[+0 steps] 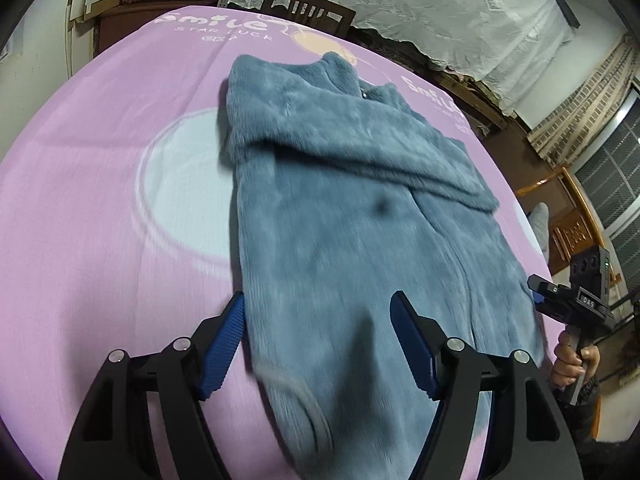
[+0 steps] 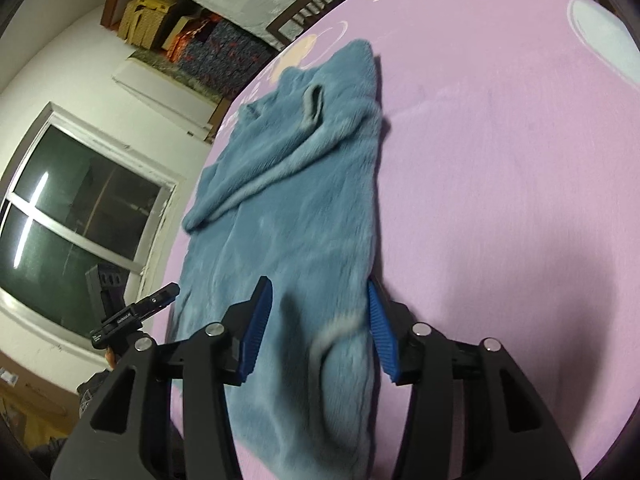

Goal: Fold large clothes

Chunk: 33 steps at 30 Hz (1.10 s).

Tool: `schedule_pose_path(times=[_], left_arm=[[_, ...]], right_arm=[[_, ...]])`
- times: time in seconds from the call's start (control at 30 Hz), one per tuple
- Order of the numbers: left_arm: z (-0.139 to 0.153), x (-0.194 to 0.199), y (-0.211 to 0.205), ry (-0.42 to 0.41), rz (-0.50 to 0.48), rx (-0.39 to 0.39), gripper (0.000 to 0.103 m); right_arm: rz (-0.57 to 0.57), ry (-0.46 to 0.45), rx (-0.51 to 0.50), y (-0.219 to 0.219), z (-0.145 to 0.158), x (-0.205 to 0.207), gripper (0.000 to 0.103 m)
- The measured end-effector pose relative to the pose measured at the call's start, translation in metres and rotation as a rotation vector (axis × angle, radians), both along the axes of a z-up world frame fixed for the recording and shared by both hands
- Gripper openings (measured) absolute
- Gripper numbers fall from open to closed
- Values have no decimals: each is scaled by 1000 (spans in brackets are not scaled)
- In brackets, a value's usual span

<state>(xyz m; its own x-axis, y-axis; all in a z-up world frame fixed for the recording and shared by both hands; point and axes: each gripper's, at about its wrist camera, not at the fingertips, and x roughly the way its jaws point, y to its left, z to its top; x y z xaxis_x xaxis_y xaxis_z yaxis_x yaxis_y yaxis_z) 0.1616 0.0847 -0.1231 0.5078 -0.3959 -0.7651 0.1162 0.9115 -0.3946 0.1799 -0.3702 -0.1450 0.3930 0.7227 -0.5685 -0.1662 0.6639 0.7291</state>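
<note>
The purple sheet [image 1: 100, 200] carries a blue fleece coat [image 1: 340, 200] lying flat, one sleeve folded across its chest. It looks thick, soft and floppy, likely to sag, so take it at the hem corners. Left gripper [image 1: 316, 344] and right gripper [image 2: 320, 328] hover spread over the hem, pinching nothing. Only the right view shows the cuff [image 2: 314, 106] opening
</note>
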Motion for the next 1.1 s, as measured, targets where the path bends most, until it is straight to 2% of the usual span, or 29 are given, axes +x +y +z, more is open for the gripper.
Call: schedule_pose_path(times=[0.23,0.47,0.57,0.67,0.73,0.9,0.93,0.97,1.0,1.03,1.1], left_arm=[[-3,-41,-6,15,-50,-97,73],[-7,-68,-25,-26,-107,-81,73],[-7,-67,-26,-29,-105,-86,73],[-8,-60,-25,-21,-98,-103,67],[-8,-59,-24,-18,-99,-112,67],[-7,-62,-34,-40,-108,-56,66],[-8,-62,-33,-43,-103,-52,62],[-8,-62,-32,-41,-95,-53,51],[-10,-61,-31,-36,-89,-58,30],[-13,-58,-27,-17,-82,-72,22],[-15,-57,-22,-13,-77,-106,20]], right_arm=[[41,-1,-4,1,0,-45,47],[72,-37,-30,6,2,-86,48],[72,-50,-37,8,3,-89,48],[70,-44,-19,7,1,-86,46],[70,-37,-12,5,0,-82,45],[70,-45,-18,7,0,-76,45],[72,-48,-22,7,0,-76,38],[73,-49,-34,8,0,-76,31],[80,-39,-48,11,-2,-76,18],[80,-34,-49,12,-4,-75,18],[75,-44,-54,13,-3,-77,17]])
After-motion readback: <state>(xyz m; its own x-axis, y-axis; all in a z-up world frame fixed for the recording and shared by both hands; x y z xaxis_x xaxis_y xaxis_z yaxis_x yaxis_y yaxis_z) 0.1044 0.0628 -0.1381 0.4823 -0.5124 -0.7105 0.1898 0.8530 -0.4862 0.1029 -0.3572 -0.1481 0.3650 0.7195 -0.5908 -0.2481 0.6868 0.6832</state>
